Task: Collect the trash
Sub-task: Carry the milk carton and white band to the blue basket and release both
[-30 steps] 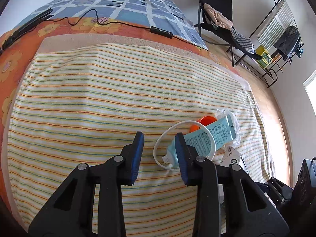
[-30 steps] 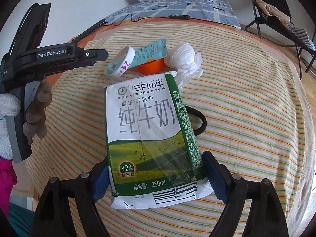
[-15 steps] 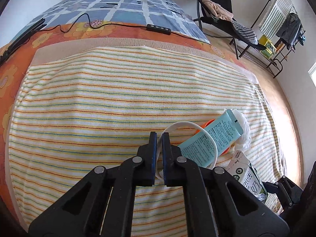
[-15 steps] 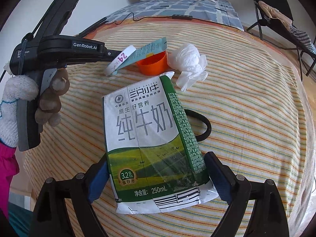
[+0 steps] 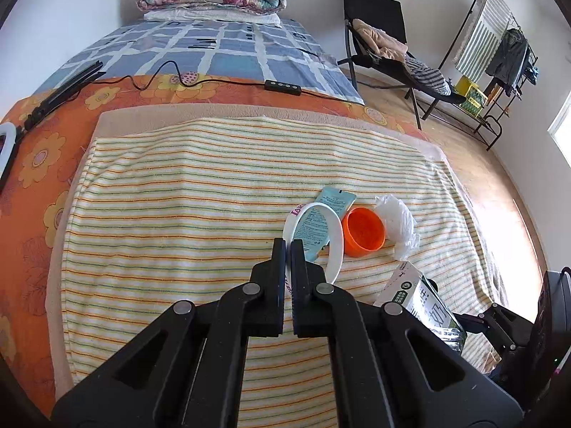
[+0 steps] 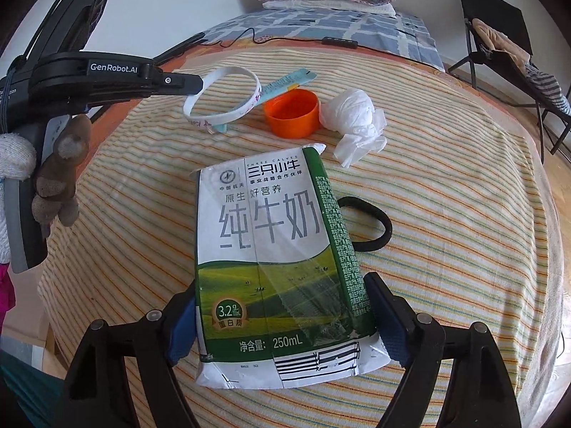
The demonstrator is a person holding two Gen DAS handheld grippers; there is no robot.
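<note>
The white wristband (image 6: pixel 221 97) is pinched at its rim by the left hand-held gripper (image 5: pixel 288 249), whose fingers are closed almost flat on the thin band, and it hangs raised just beside the orange cap (image 6: pixel 291 113), on the side away from the crumpled tissue (image 6: pixel 353 121). A teal tube (image 6: pixel 285 82) pokes through the loop and looks propped on it, so the lift is best made slow and straight, letting the tube slide free rather than dragging it onto the cap. The right hand-held gripper (image 6: pixel 282 321) holds the flattened milk carton (image 6: pixel 278 260) by its lower end, jaws spread wide against its two edges, nearer the camera than the cap; keep that squeeze steady, since the carton looks soft and could buckle. A black hair tie (image 6: pixel 378 224) lies on the striped towel (image 6: pixel 464 214) on the bed, partly behind the carton.
</note>
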